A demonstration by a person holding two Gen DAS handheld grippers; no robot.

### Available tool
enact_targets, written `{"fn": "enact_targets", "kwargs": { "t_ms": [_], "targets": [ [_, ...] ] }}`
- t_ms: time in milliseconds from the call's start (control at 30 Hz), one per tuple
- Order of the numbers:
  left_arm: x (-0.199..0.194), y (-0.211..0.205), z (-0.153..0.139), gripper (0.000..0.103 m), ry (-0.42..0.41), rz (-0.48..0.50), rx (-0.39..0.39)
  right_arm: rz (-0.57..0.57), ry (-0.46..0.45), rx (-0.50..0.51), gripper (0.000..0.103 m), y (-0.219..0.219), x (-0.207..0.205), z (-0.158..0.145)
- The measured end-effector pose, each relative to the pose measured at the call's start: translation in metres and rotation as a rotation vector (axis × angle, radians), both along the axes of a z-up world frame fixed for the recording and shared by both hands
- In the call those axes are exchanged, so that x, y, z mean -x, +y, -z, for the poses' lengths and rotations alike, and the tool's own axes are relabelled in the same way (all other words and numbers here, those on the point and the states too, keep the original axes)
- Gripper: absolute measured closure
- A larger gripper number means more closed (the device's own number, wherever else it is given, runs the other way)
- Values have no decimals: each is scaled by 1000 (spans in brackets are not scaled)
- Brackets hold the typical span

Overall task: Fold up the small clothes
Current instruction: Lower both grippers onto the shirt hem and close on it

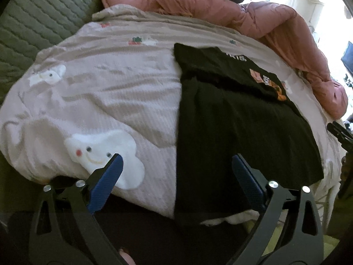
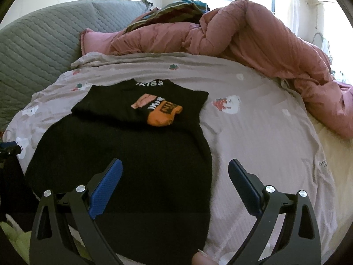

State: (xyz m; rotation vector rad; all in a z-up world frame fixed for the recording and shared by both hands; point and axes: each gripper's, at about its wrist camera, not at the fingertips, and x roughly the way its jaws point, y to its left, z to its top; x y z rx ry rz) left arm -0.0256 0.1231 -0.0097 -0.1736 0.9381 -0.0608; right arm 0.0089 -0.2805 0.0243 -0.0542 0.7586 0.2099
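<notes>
Left wrist view has the left gripper (image 1: 177,162) with its blue-padded fingers (image 1: 106,182) spread wide and holding nothing, hovering over the near left edge of a black shirt (image 1: 238,128). Right wrist view has the right gripper (image 2: 174,165) likewise spread wide and empty, one finger over the black cloth, the other over the sheet beside the shirt's right edge. That shirt lies flat on a pale pink bedsheet (image 2: 253,137) printed with white cartoon faces, its top part folded down so the orange print (image 2: 164,114) and white lettering face up. Beyond it a salmon quilt (image 2: 253,35) is bunched along the far side, and a grey padded headboard (image 2: 42,44) stands at left
</notes>
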Motion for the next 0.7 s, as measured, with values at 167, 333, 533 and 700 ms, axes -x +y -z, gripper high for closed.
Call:
{"fn": "enact_targets", "kwargs": {
  "t_ms": [167, 333, 533, 700],
  "targets": [
    [-2, -4, 11, 36, 37, 18, 30, -1, 27, 0, 7, -9, 14, 9],
    [-6, -8, 21, 44, 77, 36, 44, 21, 47, 2, 7, -24, 30, 13],
    [-10, -16, 34, 40, 121, 33, 15, 53, 68, 12, 8, -45, 55, 21],
    [-15, -21, 42, 33, 136, 38, -12, 37, 110, -21, 18, -52, 64, 32]
  ]
}}
